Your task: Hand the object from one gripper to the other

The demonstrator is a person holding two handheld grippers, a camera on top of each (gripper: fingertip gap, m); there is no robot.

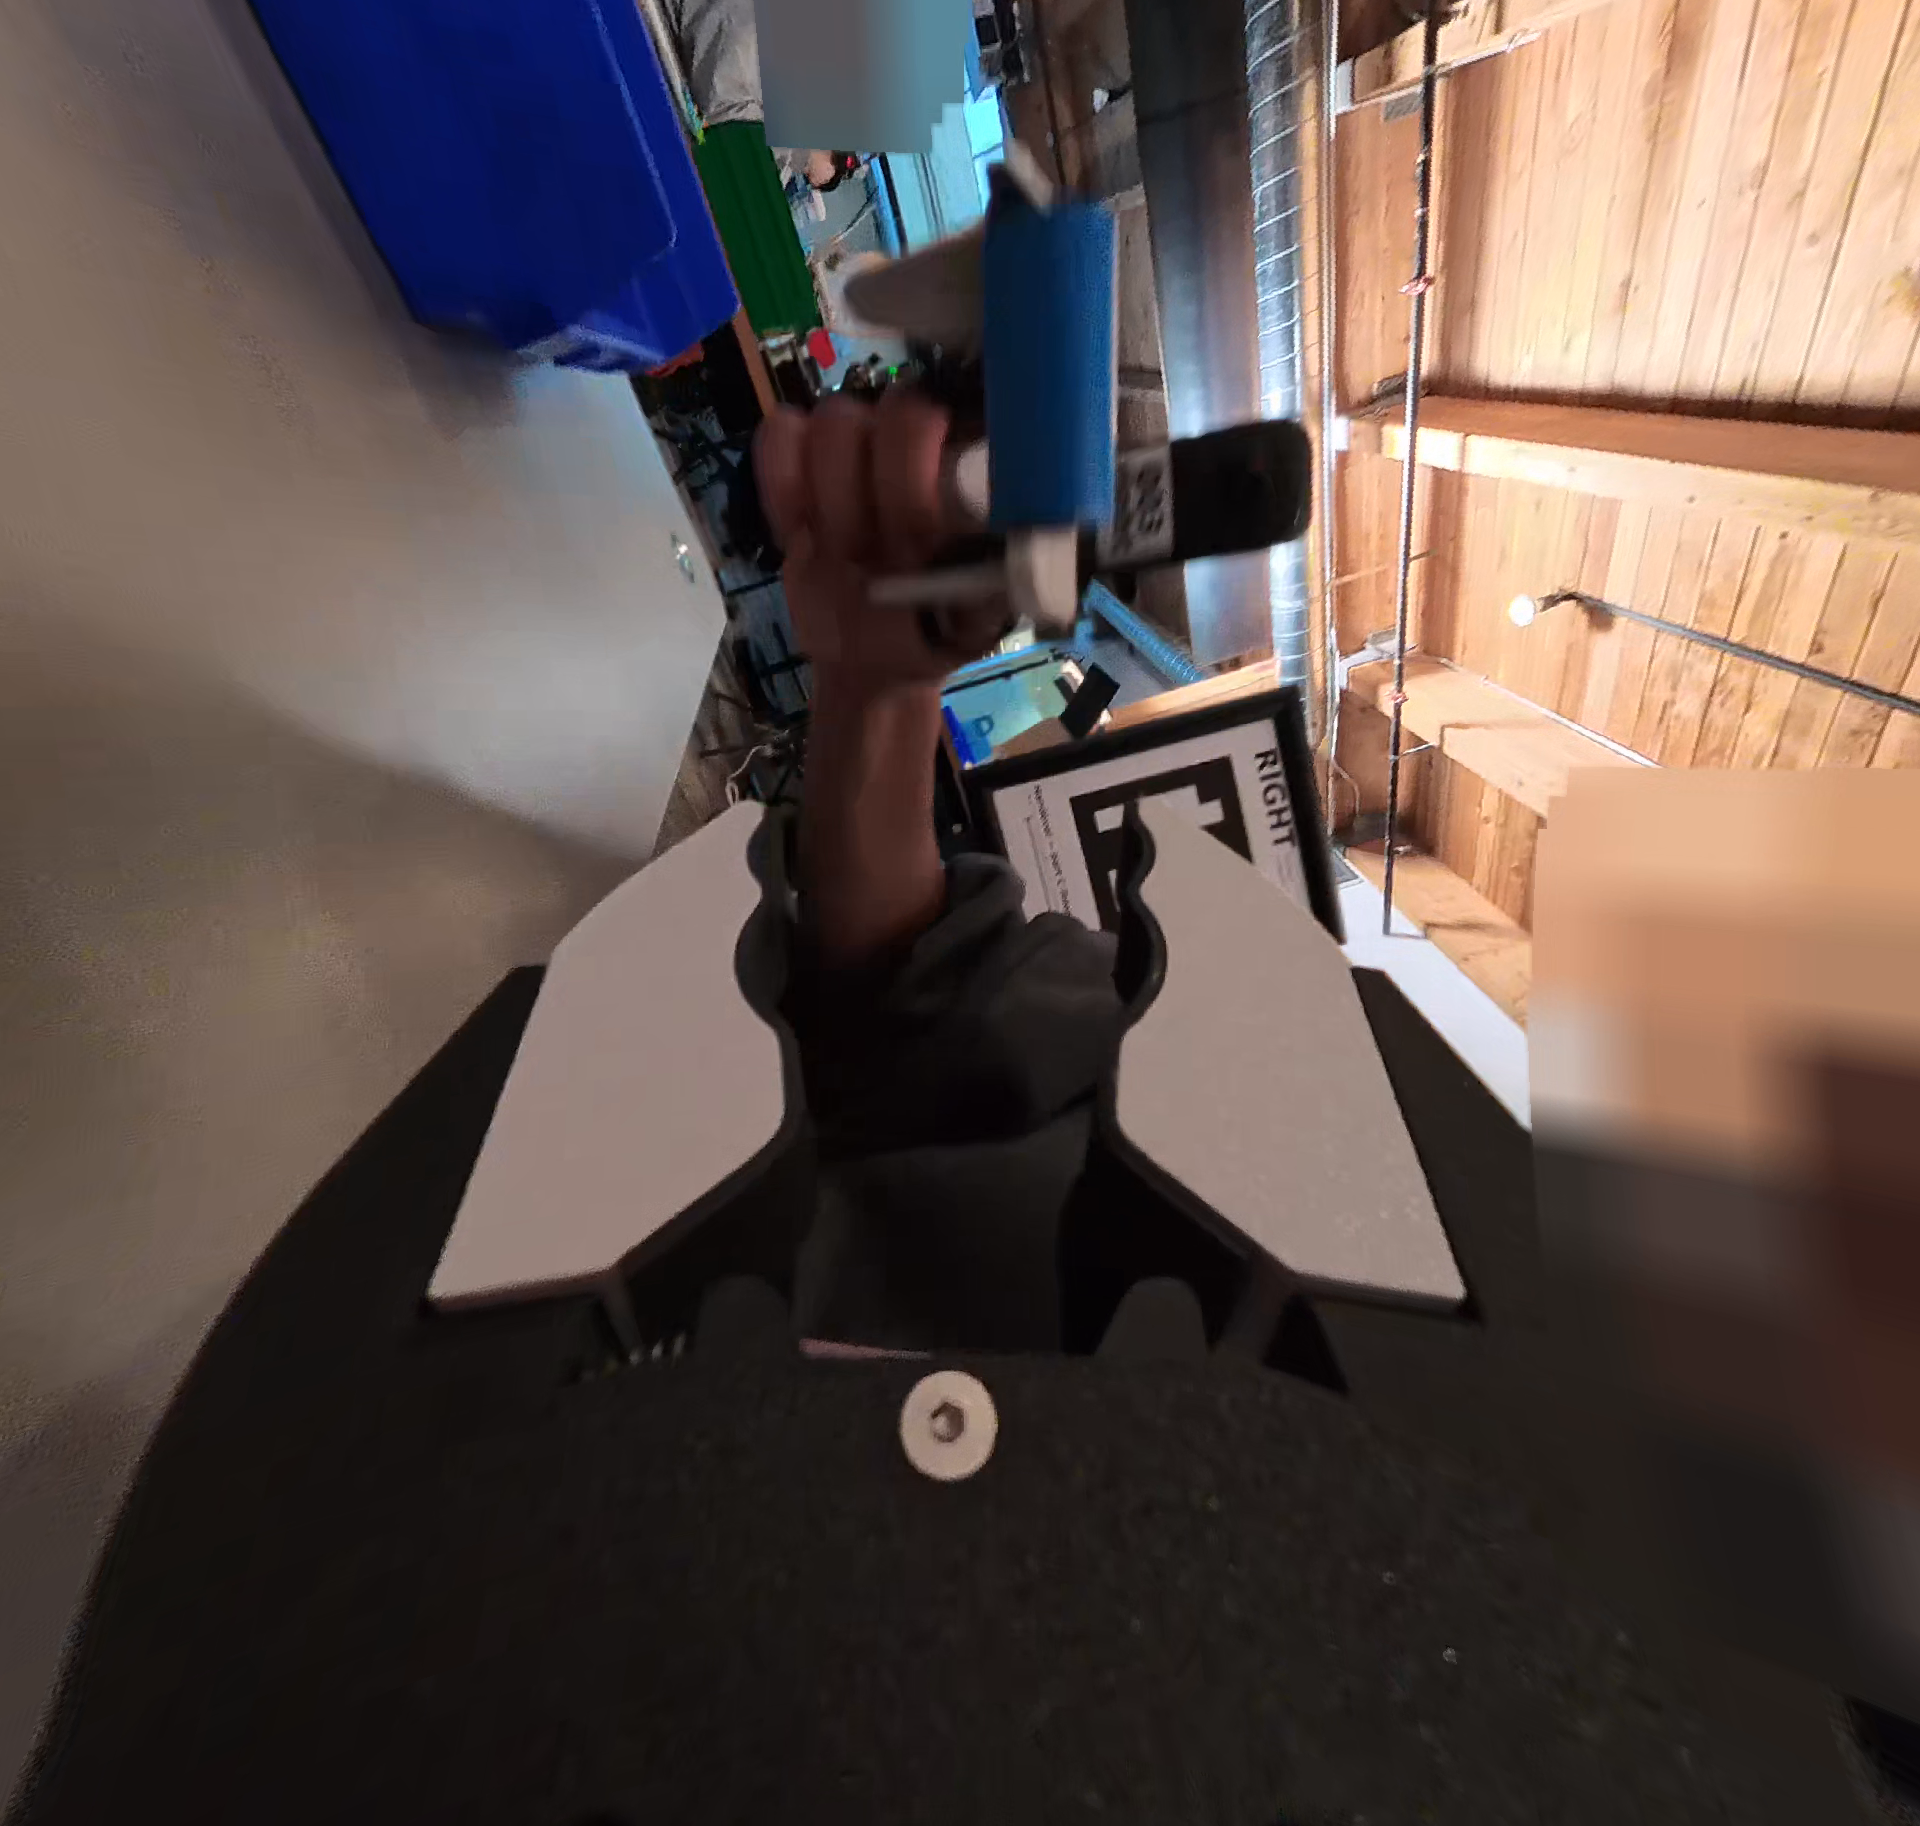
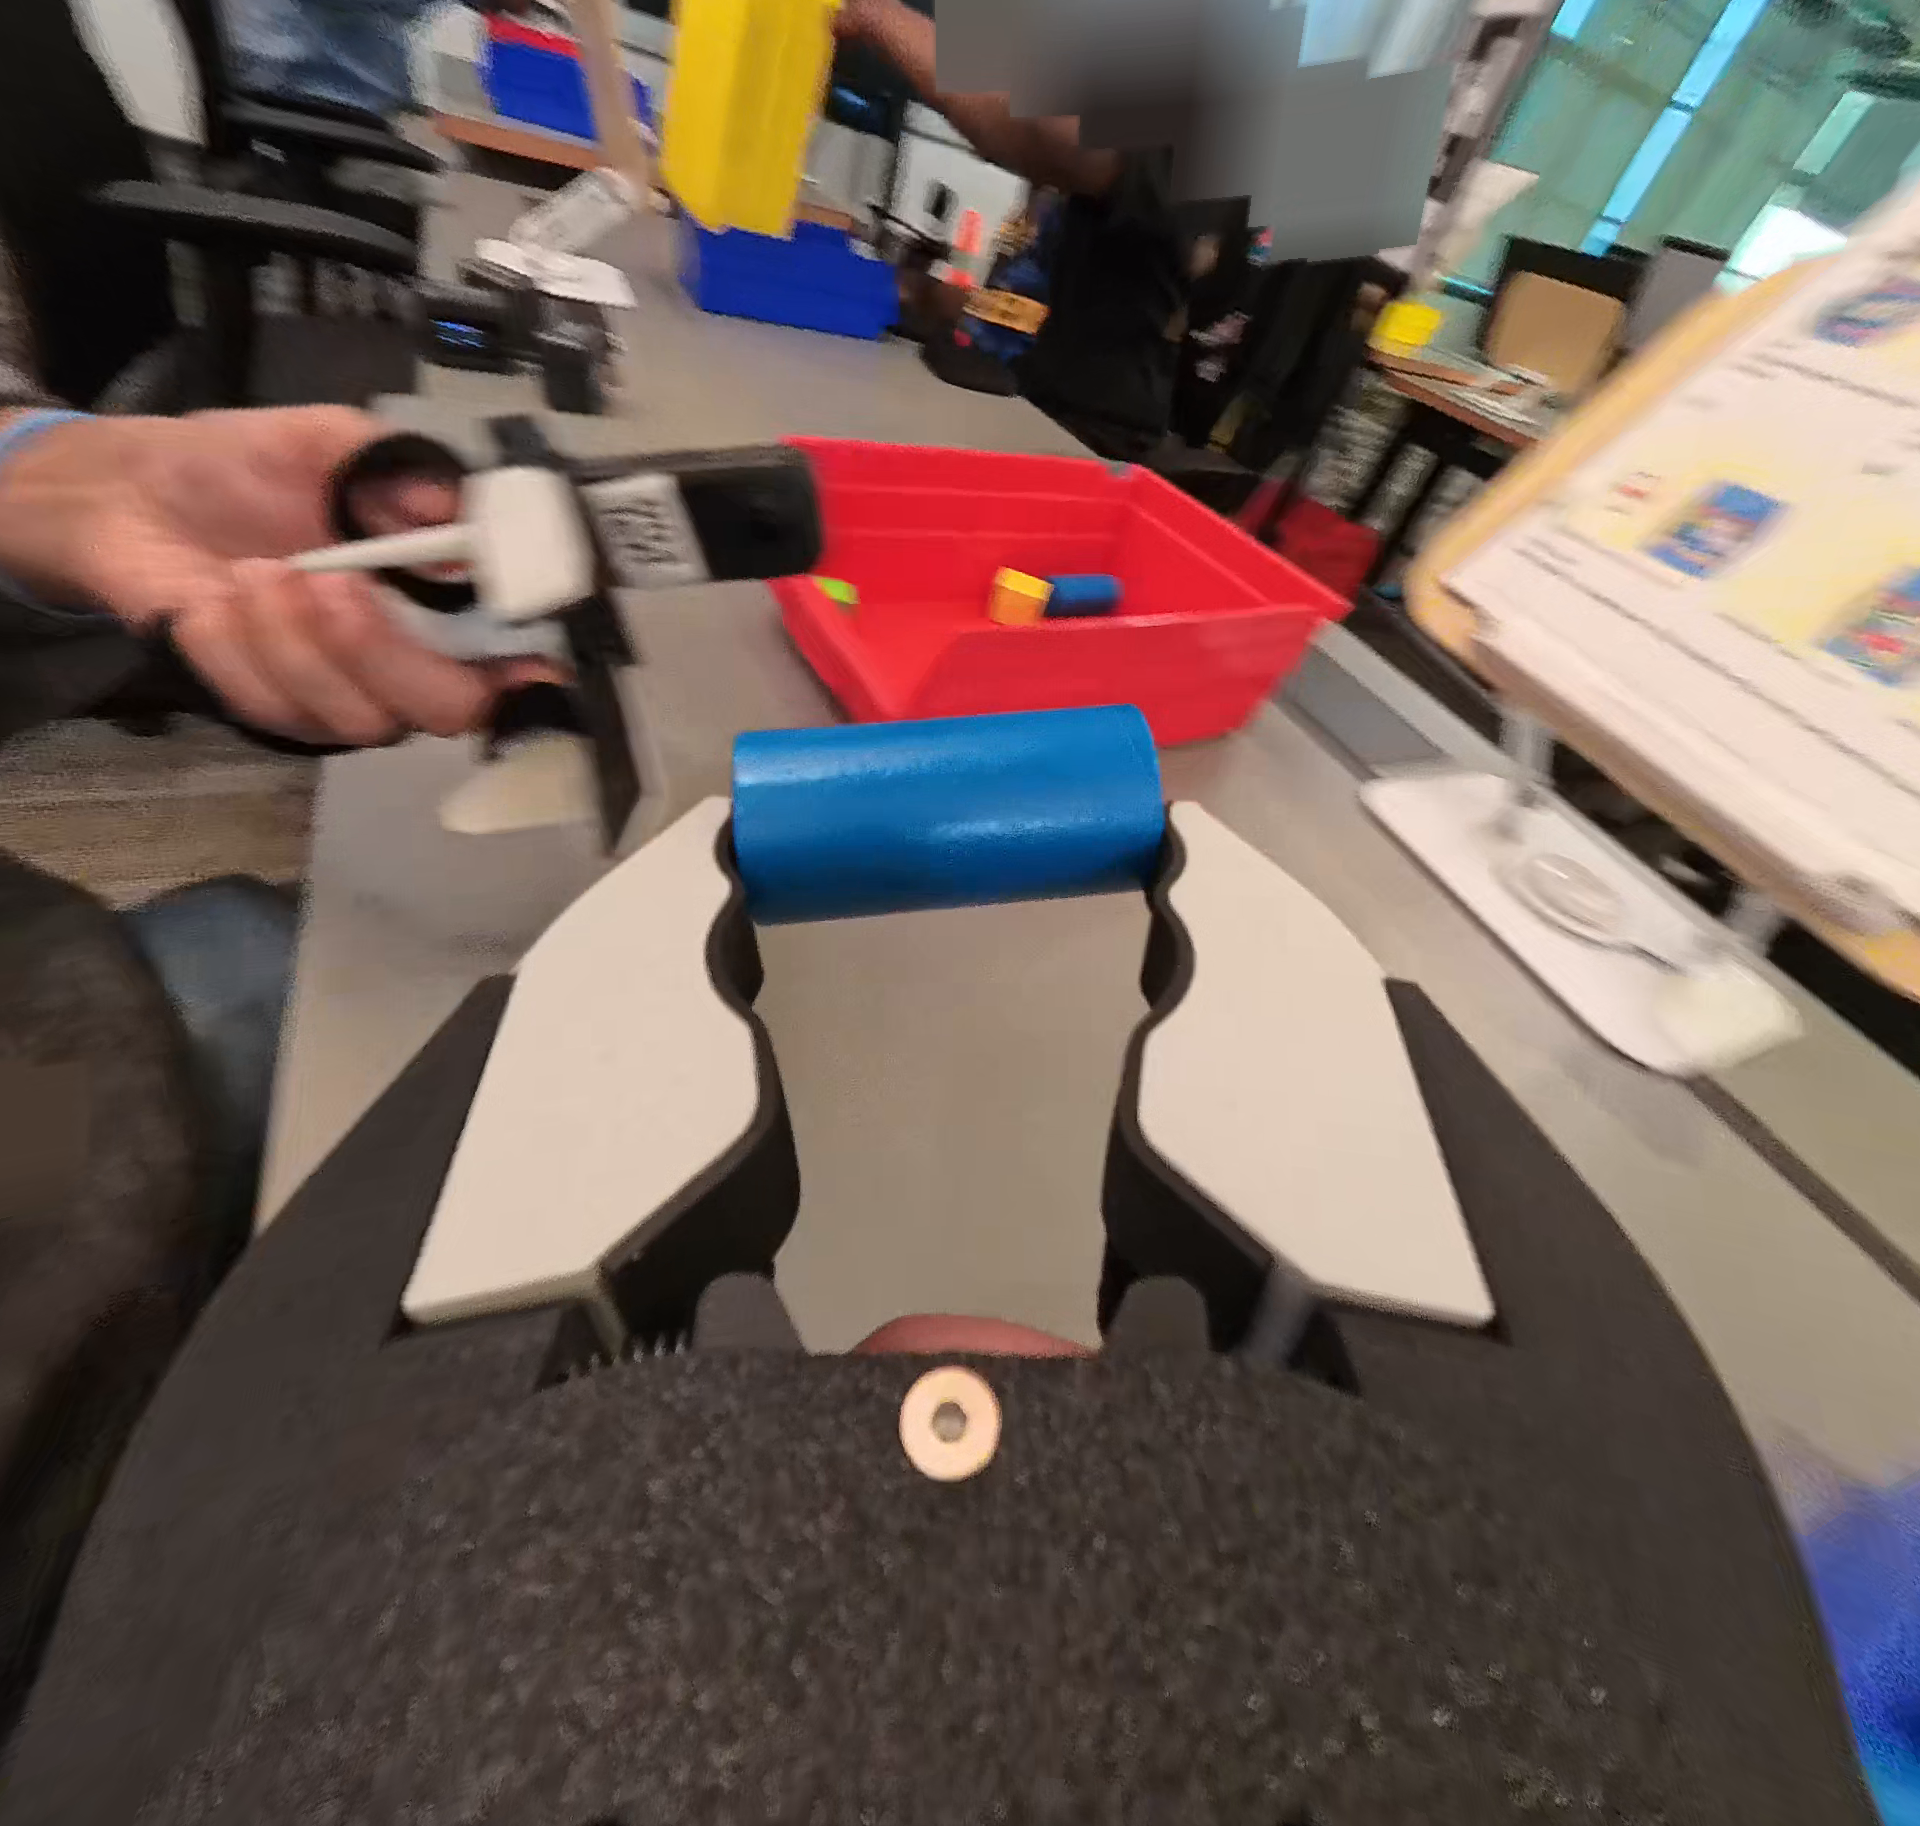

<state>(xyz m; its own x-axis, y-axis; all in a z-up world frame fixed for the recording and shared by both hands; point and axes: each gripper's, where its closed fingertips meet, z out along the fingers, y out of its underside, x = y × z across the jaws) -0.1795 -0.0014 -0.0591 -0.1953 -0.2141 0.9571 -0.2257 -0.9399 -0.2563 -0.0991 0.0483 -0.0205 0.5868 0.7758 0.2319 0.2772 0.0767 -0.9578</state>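
**Blue cylinder waiting to change grippers**

My left gripper [image 1: 951, 903] is spread and empty, and it is off to the left of my right gripper [image 2: 948, 846], well apart from it; my right gripper is pinching the blue cylinder [image 2: 948, 813] crosswise at its fingertips, above the table [image 2: 935, 1049]; ahead and to its right sits a red bin [image 2: 1049, 675] with small blocks. To pass it well, I judge I should close the left fingers on the exposed middle, square to its length, before the right ones let go. A framed sign [image 1: 1278, 789] and a tilted printed board [image 2: 1704, 571] carry writing; I see no brands on the cylinder.
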